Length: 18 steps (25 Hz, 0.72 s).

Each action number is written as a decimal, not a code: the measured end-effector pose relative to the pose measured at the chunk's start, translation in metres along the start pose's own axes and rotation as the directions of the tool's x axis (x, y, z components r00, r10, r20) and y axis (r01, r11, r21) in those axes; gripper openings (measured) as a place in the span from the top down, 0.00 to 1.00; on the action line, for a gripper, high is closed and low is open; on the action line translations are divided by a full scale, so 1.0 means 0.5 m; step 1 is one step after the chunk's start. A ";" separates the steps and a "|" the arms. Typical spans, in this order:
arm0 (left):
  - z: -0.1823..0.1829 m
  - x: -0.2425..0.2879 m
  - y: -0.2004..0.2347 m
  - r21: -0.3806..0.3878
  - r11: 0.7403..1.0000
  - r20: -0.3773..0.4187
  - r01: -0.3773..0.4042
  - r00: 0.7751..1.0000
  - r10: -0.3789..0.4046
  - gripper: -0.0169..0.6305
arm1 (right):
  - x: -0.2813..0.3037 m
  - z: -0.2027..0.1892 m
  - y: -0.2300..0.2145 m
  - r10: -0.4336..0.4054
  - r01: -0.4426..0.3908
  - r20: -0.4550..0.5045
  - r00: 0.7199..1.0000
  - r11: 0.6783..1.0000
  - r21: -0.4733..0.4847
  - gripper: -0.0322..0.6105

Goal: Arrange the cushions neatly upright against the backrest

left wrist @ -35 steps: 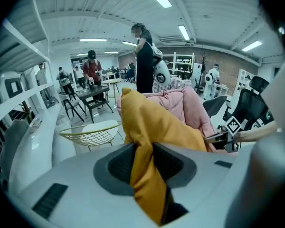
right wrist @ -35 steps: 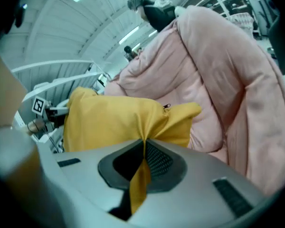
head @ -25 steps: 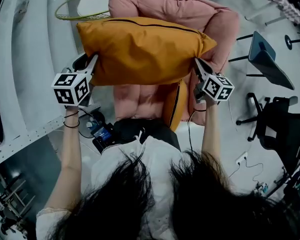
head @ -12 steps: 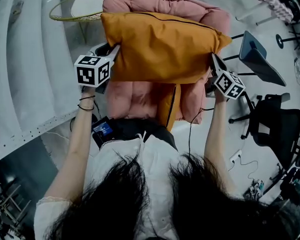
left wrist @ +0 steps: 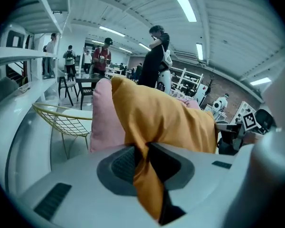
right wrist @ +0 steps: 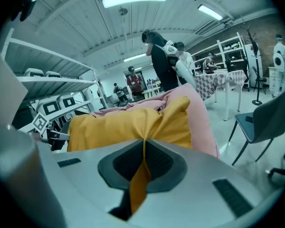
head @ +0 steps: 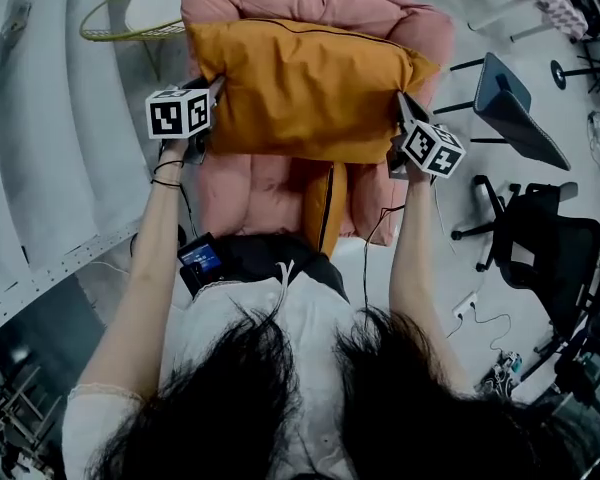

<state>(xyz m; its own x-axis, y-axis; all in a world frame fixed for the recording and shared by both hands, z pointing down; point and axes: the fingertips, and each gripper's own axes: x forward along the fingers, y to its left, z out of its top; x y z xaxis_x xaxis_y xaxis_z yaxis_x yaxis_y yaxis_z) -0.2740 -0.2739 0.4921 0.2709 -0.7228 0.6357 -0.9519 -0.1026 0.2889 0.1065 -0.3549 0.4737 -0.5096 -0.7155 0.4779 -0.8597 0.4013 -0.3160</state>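
Head view. Orange cushion (head: 305, 93) hangs in the air over the pink armchair (head: 242, 193), held at both short ends. Its long axis runs 9 to 3 o'clock, broad face toward the person.

Left gripper (head: 217, 84) is at the cushion's 9 o'clock end. Its jaws stand narrow and have just been closing, and a fold of orange fabric is pinched between the pads. Right gripper (head: 401, 105) is at the 3 o'clock end, jaws all but together on a thin pleat of the same cover. Neither is nearer; the load is shared evenly.

Backrest (head: 310, 0) lies at 12 o'clock from the cushion, directly behind it. The pink padding shows above the cushion's top edge and past both upper corners. I cannot tell if the two touch. The left gripper view shows pink close behind the orange.

A second orange cushion (head: 323, 208) sits on the seat at 6 o'clock from the held one, standing on edge with its zip side up.

Judgement: the placement depends on keeping the 9-to-3 axis parallel to the backrest while the cushion goes toward 12 and down, both ends together. A one-sided push would skew it.
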 end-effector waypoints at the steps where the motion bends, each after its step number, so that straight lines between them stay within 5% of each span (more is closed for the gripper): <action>1: -0.004 0.012 0.003 -0.013 1.000 -0.001 -0.009 1.000 0.009 0.84 | 0.013 -0.005 -0.005 0.005 -0.005 -0.020 1.000 1.000 -0.003 0.90; 6: -0.036 0.093 0.047 -0.039 0.991 -0.067 -0.129 0.990 0.126 0.84 | 0.078 -0.028 -0.016 -0.022 -0.019 -0.188 0.982 0.977 -0.212 0.89; 9: -0.041 0.124 0.064 -0.084 0.989 -0.089 -0.119 0.990 0.111 0.84 | 0.121 -0.049 -0.015 -0.067 -0.035 -0.285 0.956 0.941 -0.336 0.89; 18: -0.045 0.166 0.083 -0.007 0.982 -0.138 -0.191 0.973 0.188 0.83 | 0.221 -0.093 -0.030 -0.118 -0.039 -0.365 0.923 0.918 -0.395 0.89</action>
<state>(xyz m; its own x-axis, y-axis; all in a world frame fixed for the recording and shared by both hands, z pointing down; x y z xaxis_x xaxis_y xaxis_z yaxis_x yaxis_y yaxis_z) -0.2877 -0.3227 0.5732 0.1043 -0.6282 0.7710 -0.9850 0.0419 0.1673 0.0613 -0.4132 0.5695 -0.3820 -0.4989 0.7779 -0.7826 0.6224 0.0149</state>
